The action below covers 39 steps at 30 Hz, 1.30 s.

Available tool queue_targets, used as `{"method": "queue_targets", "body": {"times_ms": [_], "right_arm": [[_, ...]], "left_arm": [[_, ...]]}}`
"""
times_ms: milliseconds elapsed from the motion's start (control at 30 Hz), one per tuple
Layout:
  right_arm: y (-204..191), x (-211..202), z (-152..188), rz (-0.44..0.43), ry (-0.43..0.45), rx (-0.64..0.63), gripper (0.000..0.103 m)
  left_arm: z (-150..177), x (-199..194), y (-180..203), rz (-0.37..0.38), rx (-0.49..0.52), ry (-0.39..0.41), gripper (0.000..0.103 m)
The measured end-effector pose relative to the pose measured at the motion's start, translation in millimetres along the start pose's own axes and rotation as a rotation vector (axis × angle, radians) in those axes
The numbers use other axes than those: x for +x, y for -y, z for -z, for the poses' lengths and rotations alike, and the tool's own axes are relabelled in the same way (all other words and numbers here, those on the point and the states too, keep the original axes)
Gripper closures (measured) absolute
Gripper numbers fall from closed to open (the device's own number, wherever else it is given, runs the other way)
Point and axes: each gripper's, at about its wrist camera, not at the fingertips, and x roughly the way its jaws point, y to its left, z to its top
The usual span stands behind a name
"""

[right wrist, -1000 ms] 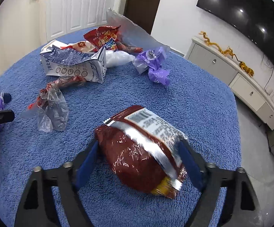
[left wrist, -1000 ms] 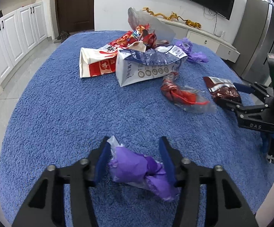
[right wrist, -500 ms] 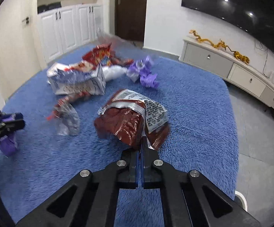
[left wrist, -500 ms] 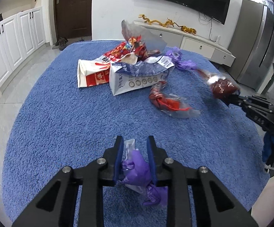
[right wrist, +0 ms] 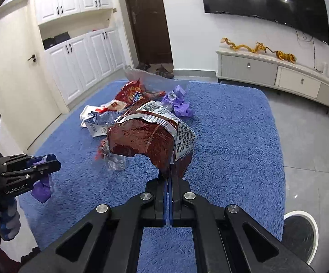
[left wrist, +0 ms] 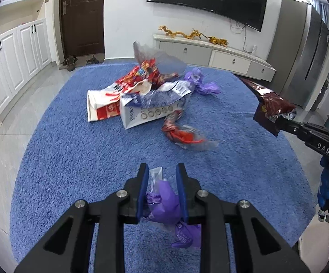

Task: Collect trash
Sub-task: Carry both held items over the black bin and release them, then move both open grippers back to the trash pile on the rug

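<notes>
My left gripper (left wrist: 162, 173) is shut on a crumpled purple wrapper (left wrist: 165, 201), held above the blue rug (left wrist: 73, 150). My right gripper (right wrist: 170, 170) is shut on a dark red foil snack bag (right wrist: 150, 141), which hangs lifted off the rug. The left wrist view shows that snack bag (left wrist: 272, 108) at the far right in the right gripper (left wrist: 282, 121). In the right wrist view the left gripper (right wrist: 55, 162) with the purple wrapper (right wrist: 42, 187) appears at the left edge. More trash lies mid-rug: a white-blue carton (left wrist: 150, 109), a red-white bag (left wrist: 105, 104), a red twisted wrapper (left wrist: 180, 134), another purple wrapper (left wrist: 200, 84).
A white round bin rim (right wrist: 300, 229) shows at the lower right off the rug. A low white cabinet (left wrist: 212, 54) with golden dragon figures stands at the far wall under a television. White cupboards (left wrist: 12, 54) line the left, and shoes sit by the dark door.
Both grippers closed on their trash and rose: the left onto the purple wrapper, the right onto the dark red snack bag, which now hangs off the rug.
</notes>
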Motion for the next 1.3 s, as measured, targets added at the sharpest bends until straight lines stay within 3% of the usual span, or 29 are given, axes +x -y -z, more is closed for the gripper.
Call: {"method": "queue_targets", "body": {"times_ms": [233, 500, 733, 967, 1100, 1300], "right_arm": [[14, -20, 5, 0.029, 0.038, 0.041, 0.102], [67, -48, 22, 0.11, 0.083, 0.147, 0.102], [144, -70, 61, 0.207, 0.084, 0.304, 0.102], [231, -69, 129, 0.318, 0.004, 0.506, 0.102], [266, -58, 166, 0.349, -0.06, 0.609, 0.101], [308, -44, 202, 0.375, -0.129, 0.719, 0.098]], "left_arm": [[-18, -7, 30, 0.047, 0.058, 0.025, 0.08], [-41, 6, 96, 0.149, 0.18, 0.017, 0.08], [-58, 28, 195, 0.297, 0.332, -0.011, 0.08], [-63, 65, 316, 0.475, 0.479, -0.091, 0.08], [-60, 94, 373, 0.516, 0.534, -0.15, 0.08], [-56, 148, 436, 0.534, 0.536, -0.26, 0.079]]}}
